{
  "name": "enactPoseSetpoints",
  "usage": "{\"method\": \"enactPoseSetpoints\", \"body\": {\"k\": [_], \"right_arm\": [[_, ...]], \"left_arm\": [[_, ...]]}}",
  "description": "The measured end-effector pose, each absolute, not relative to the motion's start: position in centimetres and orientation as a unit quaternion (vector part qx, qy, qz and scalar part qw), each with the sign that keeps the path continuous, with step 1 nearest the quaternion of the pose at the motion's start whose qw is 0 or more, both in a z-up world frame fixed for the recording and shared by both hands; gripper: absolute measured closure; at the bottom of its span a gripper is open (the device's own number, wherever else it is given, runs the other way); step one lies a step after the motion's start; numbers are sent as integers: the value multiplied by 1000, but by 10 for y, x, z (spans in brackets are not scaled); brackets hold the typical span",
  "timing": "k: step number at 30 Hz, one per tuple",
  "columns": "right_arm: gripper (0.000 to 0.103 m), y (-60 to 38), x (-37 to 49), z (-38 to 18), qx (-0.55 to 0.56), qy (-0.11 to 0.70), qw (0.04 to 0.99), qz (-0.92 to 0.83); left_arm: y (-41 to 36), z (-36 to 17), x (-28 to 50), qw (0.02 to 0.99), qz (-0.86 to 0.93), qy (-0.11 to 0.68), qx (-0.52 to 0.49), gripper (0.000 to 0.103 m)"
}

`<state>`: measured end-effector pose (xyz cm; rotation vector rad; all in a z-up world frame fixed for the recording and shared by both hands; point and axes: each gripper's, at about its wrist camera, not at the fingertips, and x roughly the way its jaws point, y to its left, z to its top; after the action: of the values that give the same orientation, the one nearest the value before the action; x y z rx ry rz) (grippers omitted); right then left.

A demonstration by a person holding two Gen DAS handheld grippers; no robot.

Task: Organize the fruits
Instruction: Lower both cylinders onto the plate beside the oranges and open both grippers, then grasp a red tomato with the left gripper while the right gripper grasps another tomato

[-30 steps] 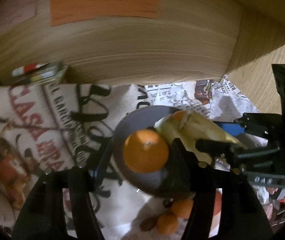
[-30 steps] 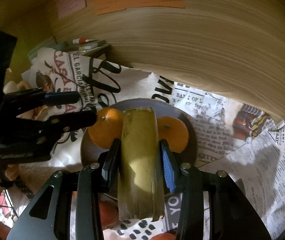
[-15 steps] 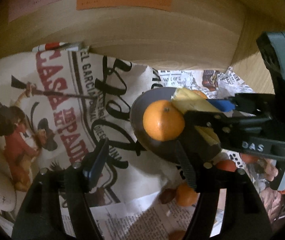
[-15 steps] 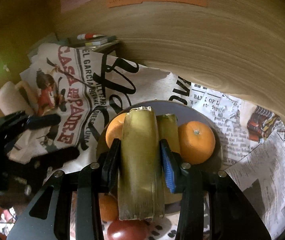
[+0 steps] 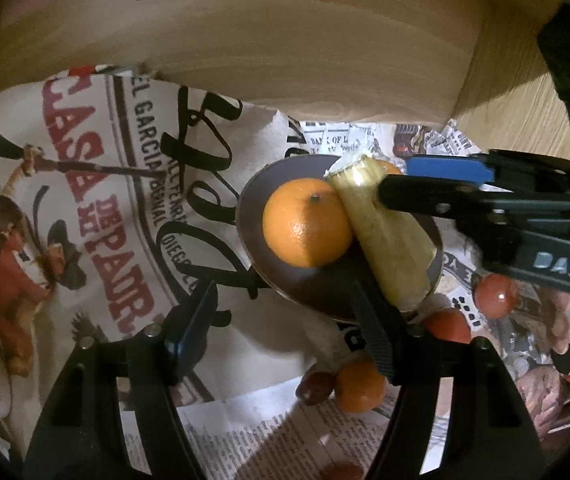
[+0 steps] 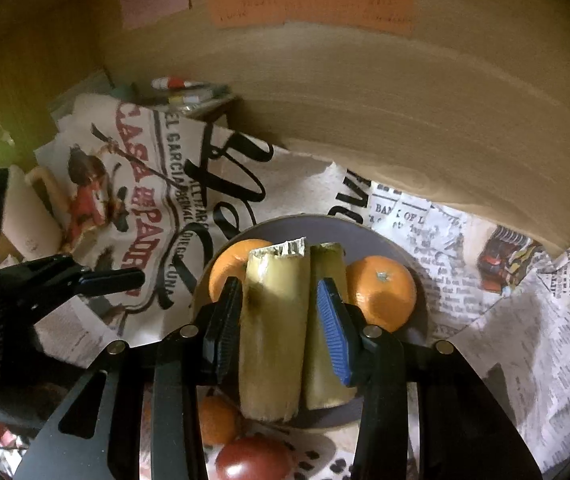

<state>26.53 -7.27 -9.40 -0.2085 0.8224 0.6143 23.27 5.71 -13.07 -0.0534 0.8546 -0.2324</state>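
Withdrawn left gripper (image 5: 285, 320) hovers (jaws apart); right gripper (image 6: 281, 320) grips cane piece (image 6: 273, 332).

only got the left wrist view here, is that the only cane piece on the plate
Observer: No. The right wrist view shows a second cane piece lying on the plate, just right of the held cane piece that the right gripper is closed on.
Operator: ok and oranges, i see one clearly
Observer: There are two on the plate. The left orange is the one you see. The right orange sits on the far side of both cane pieces, so your view mostly hides it.
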Motion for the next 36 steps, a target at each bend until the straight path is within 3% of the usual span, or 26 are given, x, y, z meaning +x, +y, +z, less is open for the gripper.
{"method": "enactPoseSetpoints", "body": {"k": [5, 14, 26, 31, 36], "right_arm": [[57, -95, 244, -76, -86, 370, 876, 298], [54, -141, 206, -85, -69, 372, 883, 279], [54, -199, 189, -132, -47, 432, 867, 245], [54, -200, 186, -139, -60, 434, 862, 254], [53, -203, 190, -143, -55, 434, 862, 256]], "left_arm": [[61, -116, 218, 911, -107, 398, -31, 34], [47, -117, 190, 906, -117, 406, -38, 33], [-8, -133, 163, 888, -152, 432, -47, 34], [-29, -141, 158, 881, -160, 442, -49, 47], [-44, -148, 166, 879, -152, 450, -45, 49]]}}
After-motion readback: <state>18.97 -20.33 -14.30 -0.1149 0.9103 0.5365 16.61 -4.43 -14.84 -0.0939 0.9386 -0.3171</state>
